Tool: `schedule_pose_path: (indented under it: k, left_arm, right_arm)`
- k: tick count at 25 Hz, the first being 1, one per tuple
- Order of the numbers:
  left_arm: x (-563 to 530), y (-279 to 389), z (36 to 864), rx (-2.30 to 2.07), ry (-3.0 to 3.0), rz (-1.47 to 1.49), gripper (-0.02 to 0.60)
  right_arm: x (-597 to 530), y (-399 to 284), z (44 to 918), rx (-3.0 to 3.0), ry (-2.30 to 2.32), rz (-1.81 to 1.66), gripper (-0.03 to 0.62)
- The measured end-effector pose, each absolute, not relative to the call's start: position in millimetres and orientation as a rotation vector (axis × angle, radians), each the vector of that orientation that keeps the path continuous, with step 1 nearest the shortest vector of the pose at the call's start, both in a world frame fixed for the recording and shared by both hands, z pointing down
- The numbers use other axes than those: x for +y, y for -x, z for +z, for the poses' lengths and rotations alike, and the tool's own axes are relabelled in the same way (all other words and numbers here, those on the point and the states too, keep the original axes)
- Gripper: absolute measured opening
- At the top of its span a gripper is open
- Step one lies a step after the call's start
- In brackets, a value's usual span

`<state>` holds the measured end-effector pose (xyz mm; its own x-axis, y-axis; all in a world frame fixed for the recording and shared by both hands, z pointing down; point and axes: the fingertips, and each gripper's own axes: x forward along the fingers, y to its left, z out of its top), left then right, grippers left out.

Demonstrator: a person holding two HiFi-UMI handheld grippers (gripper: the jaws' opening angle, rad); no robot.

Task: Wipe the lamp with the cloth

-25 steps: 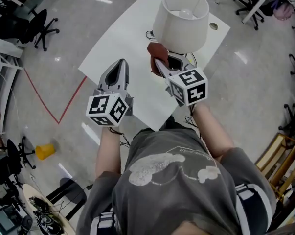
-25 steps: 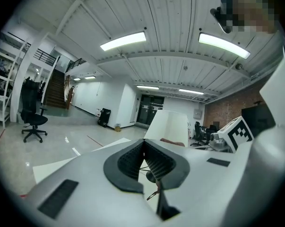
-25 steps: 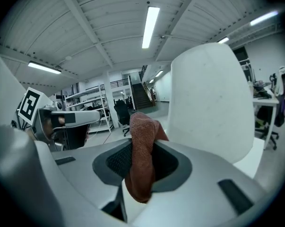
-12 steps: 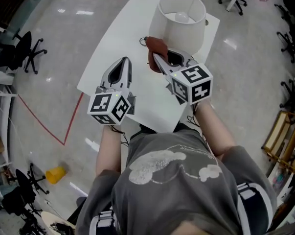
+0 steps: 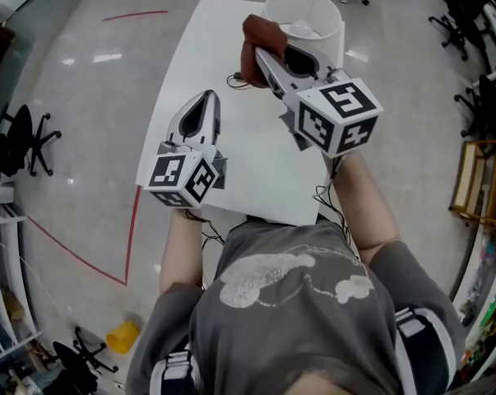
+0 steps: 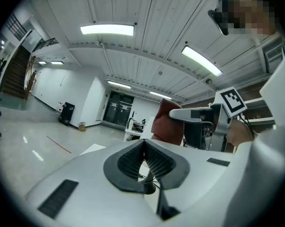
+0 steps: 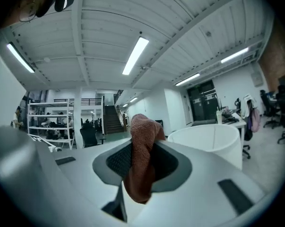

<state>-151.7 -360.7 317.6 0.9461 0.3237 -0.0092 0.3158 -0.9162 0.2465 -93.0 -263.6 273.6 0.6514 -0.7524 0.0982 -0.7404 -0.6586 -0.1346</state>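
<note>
Nearest, at the near edge of the white worktop [image 5: 200, 35], stands the person in a grey shirt [image 5: 289, 303], one arm reaching forward to each gripper. The left gripper [image 5: 205, 99] hangs over the near left part of the worktop. Its jaws are pressed together with nothing between them, and they point toward the far edge. The right gripper [image 5: 258, 53] is held higher, over the right half, and also points toward the far edge. Its jaws pinch a reddish-brown cloth [image 5: 260, 33], which bunches above the tips and hangs down below them. Just past the cloth, at the far right corner of the worktop, is the lamp [image 5: 313, 11] with a white shade and a bulb showing inside. The cloth sits right by the shade's left rim, but I cannot tell whether they touch. A dark cable [image 5: 234, 79] lies on the worktop near the lamp's foot.
</note>
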Motion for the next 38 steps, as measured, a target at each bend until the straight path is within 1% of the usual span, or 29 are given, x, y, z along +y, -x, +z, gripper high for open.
schedule_pose_path:
  k: [6,14,23,29,34,38]
  left_arm:
    - [-358,147,323,0.553,-2.819,0.055,0.008]
    - [-367,159,342,0.605,-2.806,0.127,0.008]
    - [-389,154,369,0.587,-2.756,0.192,0.008]
    - [-372,165,380,0.545,-2.747,0.197,0.008]
    - [-360,182,386,0.467,-2.756,0.198,0.008]
    - [-368,192,382,0.402,-2.775,0.204,0.008]
  right_arm:
    - [-258,73,274,1.133,2.804,-0.216,0.097]
    - [-267,81,327,1.041,2.792,-0.363,0.097]
    - [-266,101,400,0.996,2.826,-0.576,0.097]
    - [-246,134,433,1.053,2.821,-0.712,0.097]
    - [-237,153,442,1.159,2.783,-0.737,0.097]
    - [-251,157,434,1.252,2.745,-0.716,0.097]
